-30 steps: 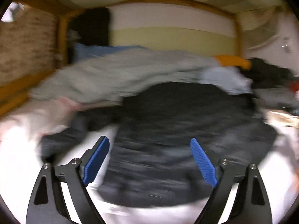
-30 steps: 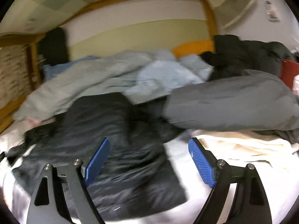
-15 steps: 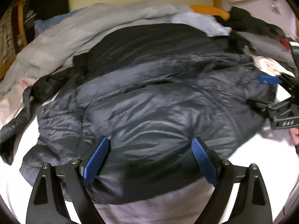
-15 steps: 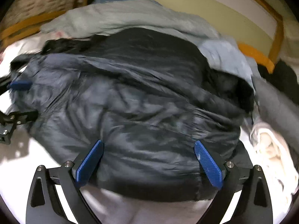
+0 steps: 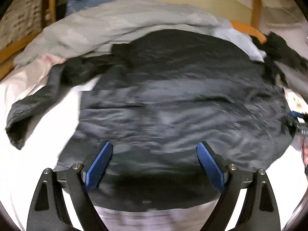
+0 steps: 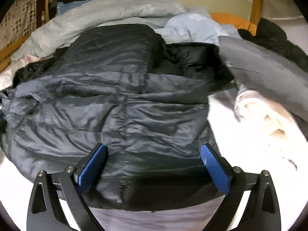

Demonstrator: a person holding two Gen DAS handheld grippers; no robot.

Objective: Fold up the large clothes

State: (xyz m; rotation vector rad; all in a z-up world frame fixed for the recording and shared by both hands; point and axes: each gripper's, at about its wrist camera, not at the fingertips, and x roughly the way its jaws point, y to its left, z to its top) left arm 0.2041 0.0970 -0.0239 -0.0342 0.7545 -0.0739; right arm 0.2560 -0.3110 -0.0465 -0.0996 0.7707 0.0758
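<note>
A dark grey quilted puffer jacket (image 5: 173, 105) (image 6: 119, 104) lies spread across a white bed sheet (image 5: 28, 163). One sleeve (image 5: 32, 104) trails off to the left in the left wrist view. My left gripper (image 5: 154, 163) hovers open just over the jacket's near hem, blue pads wide apart with only fabric below them. My right gripper (image 6: 153, 163) is open too, low over the near hem at the jacket's other side. The right gripper's tip (image 5: 298, 123) shows at the far right edge of the left wrist view.
A light grey quilt (image 5: 115, 23) (image 6: 96, 15) is heaped behind the jacket, with pale blue cloth (image 6: 192, 27), an orange pillow (image 6: 234, 22) and dark clothes (image 6: 275, 40) beyond. A grey garment (image 6: 269, 71) and cream cloth (image 6: 265, 115) lie right. A wooden bed frame (image 5: 256, 5) lines the wall.
Both grippers have dropped and tilted down toward the jacket, so it now fills each view. The near hem sits right under the fingers. The right jaws stand a little wider than at first.
</note>
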